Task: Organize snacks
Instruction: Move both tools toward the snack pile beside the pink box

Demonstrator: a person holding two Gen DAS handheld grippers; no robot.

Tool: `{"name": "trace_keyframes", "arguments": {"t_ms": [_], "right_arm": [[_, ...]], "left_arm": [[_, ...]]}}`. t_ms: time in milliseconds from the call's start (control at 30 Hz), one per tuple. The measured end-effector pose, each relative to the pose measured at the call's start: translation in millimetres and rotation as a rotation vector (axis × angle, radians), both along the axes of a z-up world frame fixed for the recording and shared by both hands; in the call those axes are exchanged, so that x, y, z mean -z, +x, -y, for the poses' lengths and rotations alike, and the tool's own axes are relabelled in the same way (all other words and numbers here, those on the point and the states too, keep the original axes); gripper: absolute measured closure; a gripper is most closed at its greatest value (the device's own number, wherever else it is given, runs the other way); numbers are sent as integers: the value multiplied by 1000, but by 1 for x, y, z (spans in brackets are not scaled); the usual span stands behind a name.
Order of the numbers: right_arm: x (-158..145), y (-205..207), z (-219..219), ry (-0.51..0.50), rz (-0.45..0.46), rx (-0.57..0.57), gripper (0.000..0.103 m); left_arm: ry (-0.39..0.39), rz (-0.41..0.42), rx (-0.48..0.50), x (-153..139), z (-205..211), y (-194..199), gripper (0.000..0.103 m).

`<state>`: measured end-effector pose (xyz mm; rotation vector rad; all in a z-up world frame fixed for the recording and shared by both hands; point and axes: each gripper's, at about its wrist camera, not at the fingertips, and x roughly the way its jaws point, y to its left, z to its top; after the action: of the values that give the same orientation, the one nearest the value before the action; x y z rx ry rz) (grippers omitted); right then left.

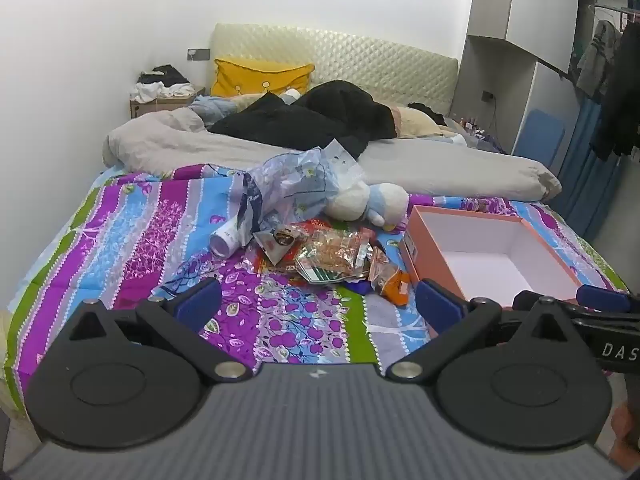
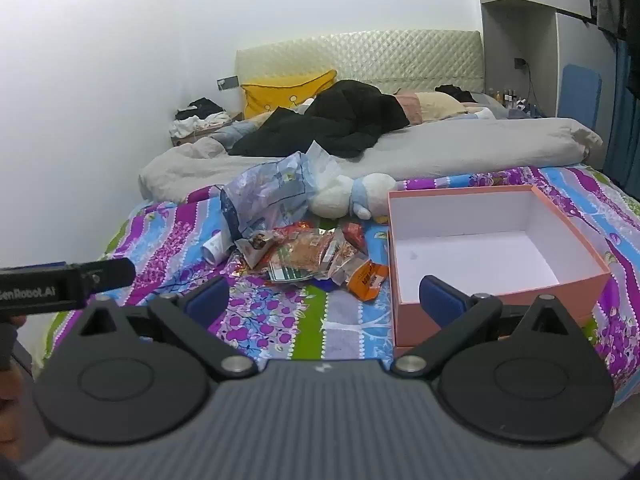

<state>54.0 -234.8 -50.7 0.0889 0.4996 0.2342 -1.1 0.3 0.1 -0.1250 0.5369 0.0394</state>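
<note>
1. The left tool [image 1: 318, 304] sits at the bottom of the left wrist view with its blue-padded fingers [image 1: 198, 304] spread wide apart and nothing between them; only the striped floral bedsheet [image 1: 132, 248] shows in the gap.
2. The right tool [image 2: 324, 300] sits at the bottom of the right wrist view, likewise spread wide and holding nothing; its right pad overlaps the near wall of the box in the picture, and I cannot tell whether it touches.
3. The snack packets [image 1: 332, 256] lie in a loose heap at the centre of both views, on the bed just beyond the tools, with an orange packet [image 2: 366, 278] at the heap's lower right edge, just beside the box.
4. The pink box [image 2: 560, 284] stands open at the right of the frame, its white inside bare, with the heap near its left wall.
5. A crumpled bluish plastic bag [image 1: 292, 188] rises above the heap and partly covers a white cylinder [image 1: 224, 242] at its left.
6. A white and blue plush toy [image 2: 348, 198] lies behind the snacks, between the bag and the box's far corner.
7. Further up the frame a grey duvet [image 1: 248, 150] crosses the bed, with black clothing [image 1: 312, 118] on it and a yellow pillow [image 1: 260, 78] against the quilted headboard [image 2: 400, 56].
8. Part of the left device enters the right wrist view from the left edge.
</note>
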Motion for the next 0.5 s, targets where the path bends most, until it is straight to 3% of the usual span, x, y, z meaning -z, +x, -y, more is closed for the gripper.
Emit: {"name": "trace_keyframes", "arguments": {"t_ms": [333, 500], "right_arm": [[-9, -5, 8, 20, 7, 6, 0], [3, -9, 7, 18, -8, 5, 0]], "left_arm": [[-24, -7, -18, 0, -5, -2, 0], [-24, -17, -22, 2, -5, -3, 0]]}}
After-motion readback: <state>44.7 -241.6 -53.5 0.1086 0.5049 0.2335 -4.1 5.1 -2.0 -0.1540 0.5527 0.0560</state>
